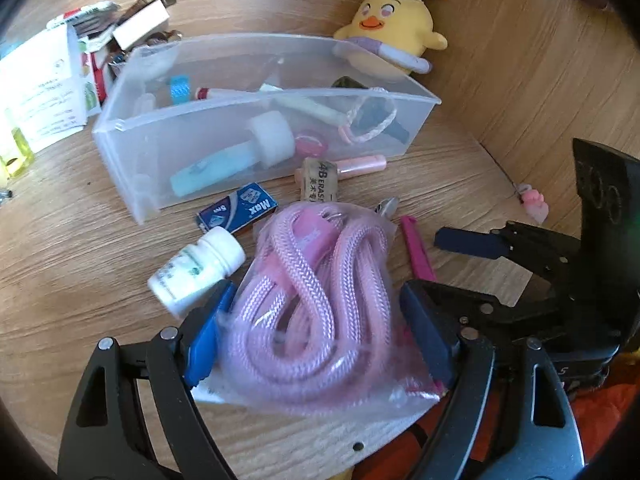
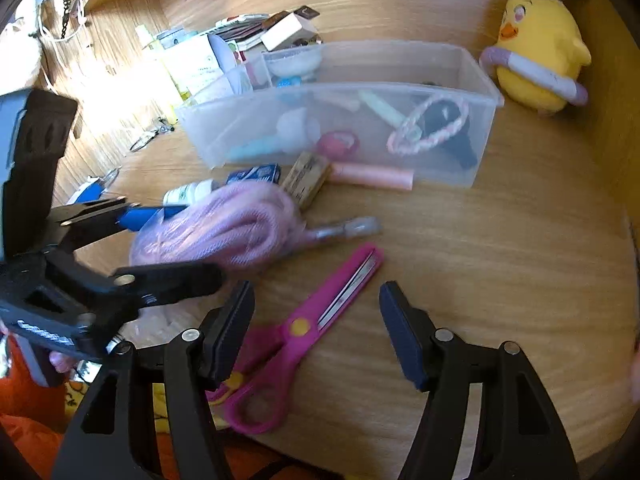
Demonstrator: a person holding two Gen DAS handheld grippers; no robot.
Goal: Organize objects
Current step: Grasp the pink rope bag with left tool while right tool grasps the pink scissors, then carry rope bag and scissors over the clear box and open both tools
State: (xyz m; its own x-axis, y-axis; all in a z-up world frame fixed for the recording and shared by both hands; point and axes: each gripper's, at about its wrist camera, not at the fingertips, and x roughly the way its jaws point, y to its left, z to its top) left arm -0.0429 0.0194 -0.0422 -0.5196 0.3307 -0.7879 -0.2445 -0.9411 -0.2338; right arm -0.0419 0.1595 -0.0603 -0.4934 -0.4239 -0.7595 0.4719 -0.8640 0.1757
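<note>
The bagged rope point(image 1: 316, 304) lies near the table's front edge between the wide left gripper point(image 1: 320, 332), while the right gripper point(image 2: 316, 332) gapes empty over scissors point(image 2: 304, 320); slippery plastic may slide out.

desk point(image 1: 80, 248): matt wood | bin point(image 1: 132, 148): frosted plastic; cord point(image 1: 304, 296): woven

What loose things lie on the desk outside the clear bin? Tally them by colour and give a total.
Pink: 4 (bagged rope, scissors, tube, small charm)
White: 1 (bottle)
Blue: 1 (box)
Tan: 1 (eraser)
Total: 7
Not counted: the silvery piece beside the bag, which may belong to the rope.
</note>
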